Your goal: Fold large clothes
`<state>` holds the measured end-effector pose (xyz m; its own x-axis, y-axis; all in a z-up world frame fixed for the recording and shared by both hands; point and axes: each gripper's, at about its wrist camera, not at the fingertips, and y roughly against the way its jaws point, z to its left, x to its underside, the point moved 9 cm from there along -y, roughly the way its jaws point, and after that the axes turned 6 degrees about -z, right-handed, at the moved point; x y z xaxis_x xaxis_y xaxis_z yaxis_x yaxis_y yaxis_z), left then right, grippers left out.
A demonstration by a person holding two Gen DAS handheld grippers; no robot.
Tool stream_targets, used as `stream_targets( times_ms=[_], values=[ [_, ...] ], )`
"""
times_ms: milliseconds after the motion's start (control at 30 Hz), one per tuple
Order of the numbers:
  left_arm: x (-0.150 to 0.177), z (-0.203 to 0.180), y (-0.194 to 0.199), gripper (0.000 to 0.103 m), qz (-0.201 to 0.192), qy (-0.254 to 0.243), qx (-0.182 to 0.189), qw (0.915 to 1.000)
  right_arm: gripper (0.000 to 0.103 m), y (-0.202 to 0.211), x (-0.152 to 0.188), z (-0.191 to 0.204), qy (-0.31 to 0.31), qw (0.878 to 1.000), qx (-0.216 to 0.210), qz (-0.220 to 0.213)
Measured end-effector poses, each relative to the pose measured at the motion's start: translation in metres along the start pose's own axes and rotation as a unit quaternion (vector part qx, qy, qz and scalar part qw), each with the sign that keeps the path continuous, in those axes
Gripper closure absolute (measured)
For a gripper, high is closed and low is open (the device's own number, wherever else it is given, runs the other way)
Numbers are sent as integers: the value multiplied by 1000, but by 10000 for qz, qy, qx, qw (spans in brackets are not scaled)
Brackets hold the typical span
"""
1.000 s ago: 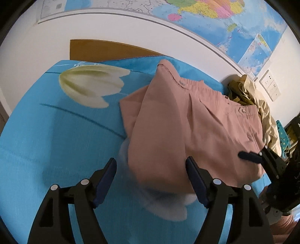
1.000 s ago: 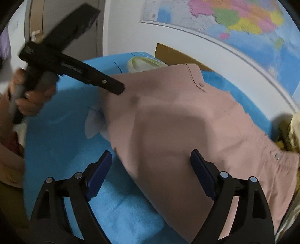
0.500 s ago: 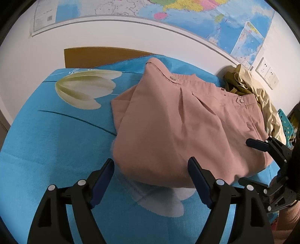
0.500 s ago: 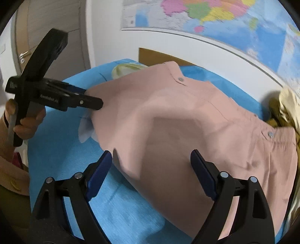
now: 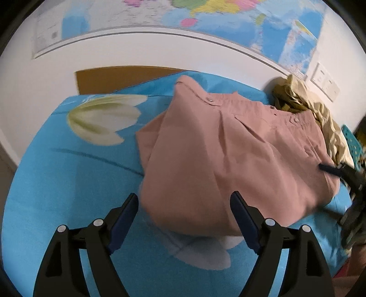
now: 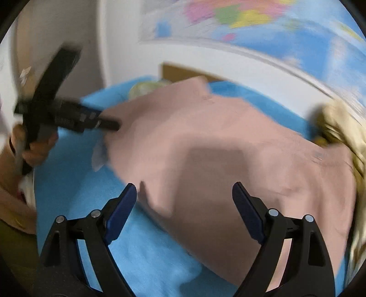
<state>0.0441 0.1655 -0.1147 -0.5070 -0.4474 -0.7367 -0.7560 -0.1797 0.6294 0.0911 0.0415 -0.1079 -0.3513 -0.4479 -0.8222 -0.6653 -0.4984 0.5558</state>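
Pink trousers (image 5: 228, 155) lie folded on a blue sheet with a tulip print (image 5: 75, 173). In the left wrist view my left gripper (image 5: 183, 198) stands open just over the garment's near edge, with nothing pinched. In the blurred right wrist view my right gripper (image 6: 184, 186) is open above the pink trousers (image 6: 205, 148), its pads clear of the cloth. The left gripper (image 6: 107, 124) shows side-on at the trousers' left edge, held by a hand (image 6: 36, 146). The right gripper's fingers (image 5: 329, 168) show blurred at the trousers' right edge.
A heap of olive and beige clothes (image 5: 320, 114) lies against the wall at the right. A wooden headboard (image 5: 119, 77) and a wall map (image 5: 228, 13) are behind the bed. Wall sockets (image 5: 324, 80) sit at the far right. The person's body is at lower left (image 6: 13, 205).
The near fold of the trousers has settled flat on the sheet. My right gripper has rolled and drawn off toward the trousers' right edge. My left gripper's jaws stand a little wider.
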Motion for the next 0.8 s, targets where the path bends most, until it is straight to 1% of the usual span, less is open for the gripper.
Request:
stream_targets(
  times_ms=[67,133,167,200,233,267,300,367,400,433,467,500,533,567,600,633,700,767,800],
  values=[
    [0,1,-11,36,119,-4,22,9999,19,22,9,-50,-605,9968,522,-83],
    [-1,1,-23,49,261,127,213,9994,18,38,24,-89,-1149,9890,929,-72],
    [-3,2,-27,52,283,241,308,9988,18,49,36,-115,-1442,9816,1247,-24],
    [-4,3,-28,58,287,285,319,9987,18,56,43,-128,-1595,9776,1372,-29],
    [-7,4,-28,62,248,339,301,9987,17,65,52,-141,-1762,9728,1500,-38],
    [-9,5,-27,62,234,347,297,9987,15,69,59,-149,-1897,9692,1568,-16],
    [-9,6,-27,61,228,362,289,9987,12,73,69,-156,-2121,9650,1540,7],
    [-8,7,-26,55,227,372,232,9988,12,72,82,-158,-2387,9633,1229,14],
    [-7,6,-26,45,228,341,210,9989,17,70,85,-157,-2453,9629,1128,32],
    [-6,5,-27,42,239,277,188,9992,37,63,87,-156,-2546,9628,908,42],
    [-5,3,-29,42,252,234,204,9992,49,57,87,-155,-2665,9616,658,38],
    [-6,1,-31,43,278,221,257,9990,69,53,85,-158,-2762,9593,591,19],
    [-8,0,-34,53,272,236,310,9989,87,50,82,-161,-2712,9604,647,13],
    [-11,0,-36,59,237,249,325,9989,92,49,76,-167,-2666,9614,674,-76],
    [-16,1,-37,71,194,260,262,9991,98,50,72,-170,-2748,9590,673,-156],
    [-24,4,-39,76,133,331,167,9992,99,48,68,-178,-2905,9543,677,-201],
    [-35,8,-43,81,96,468,181,9987,98,41,65,-183,-2759,9568,922,-18],
    [-38,10,-49,82,174,505,159,9984,89,39,64,-179,-2538,9597,1187,211],
    [-37,10,-51,80,215,497,143,9984,78,44,62,-176,-2392,9610,1370,229]
  ],
)
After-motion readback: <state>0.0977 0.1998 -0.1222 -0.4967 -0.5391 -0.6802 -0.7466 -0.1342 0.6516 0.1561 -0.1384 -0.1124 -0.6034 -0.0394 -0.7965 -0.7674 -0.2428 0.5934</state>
